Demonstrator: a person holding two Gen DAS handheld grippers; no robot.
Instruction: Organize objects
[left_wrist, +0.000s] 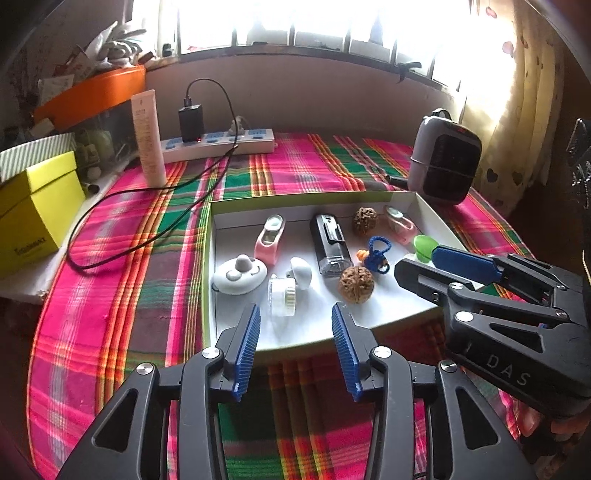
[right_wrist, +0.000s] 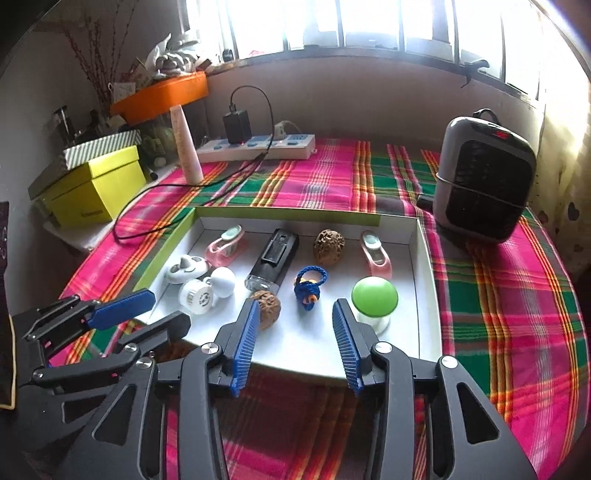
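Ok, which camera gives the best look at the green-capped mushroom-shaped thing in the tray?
The right wrist view: the green mushroom-shaped object shows whole, green cap over white base, just beyond the right gripper. In the left wrist view, only a sliver of its cap shows behind the right gripper's blue pad.

Pink, green and orange plaid cloth (right_wrist: 498, 295) covering the table. White power strip with blue sockets (right_wrist: 258, 146) along the far edge, a black charger block (right_wrist: 237, 127) plugged into it, its black cable (left_wrist: 147, 206) trailing in a loop across the cloth. Tall white tube (left_wrist: 148, 138) standing upright near the strip. Grey and black portable heater (right_wrist: 484, 177) at the far right corner. Yellow-green cardboard box (right_wrist: 94, 188) left of the table, a green-striped white box (right_wrist: 101, 147) stacked behind it. Orange bin (right_wrist: 162, 94) holding clutter below the barred window (right_wrist: 369, 22). Cream curtain with heart print (left_wrist: 517, 110) at the right.
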